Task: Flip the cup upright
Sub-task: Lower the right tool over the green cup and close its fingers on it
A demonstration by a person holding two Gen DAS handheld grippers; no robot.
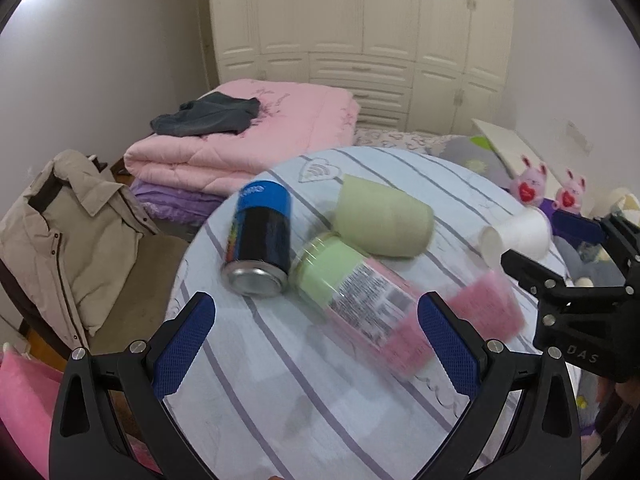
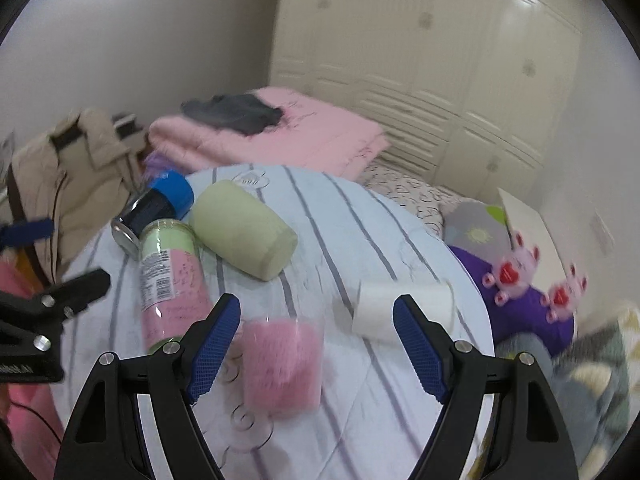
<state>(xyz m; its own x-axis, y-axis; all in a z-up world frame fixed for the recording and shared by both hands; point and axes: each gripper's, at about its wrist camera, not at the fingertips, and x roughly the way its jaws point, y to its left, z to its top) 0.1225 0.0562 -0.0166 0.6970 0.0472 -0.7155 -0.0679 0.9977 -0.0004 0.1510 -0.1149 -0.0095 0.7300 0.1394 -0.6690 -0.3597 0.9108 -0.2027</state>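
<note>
A white paper cup (image 2: 404, 310) lies on its side on the striped round table (image 2: 360, 400), just past my right gripper's right finger; it also shows in the left wrist view (image 1: 516, 236). A pink translucent cup (image 2: 282, 364) stands between the right fingers, seen too in the left wrist view (image 1: 486, 312). My right gripper (image 2: 318, 344) is open and empty, and shows in the left wrist view (image 1: 552, 248). My left gripper (image 1: 316, 344) is open and empty, near the table's front edge.
A blue-and-black can (image 1: 260, 240), a green-capped clear bottle (image 1: 360, 296) and a pale green cup (image 1: 384, 216) lie on their sides on the table. A beige jacket on a chair (image 1: 72, 232) is left, folded pink quilts (image 1: 248, 132) behind, pink plush toys (image 1: 532, 184) right.
</note>
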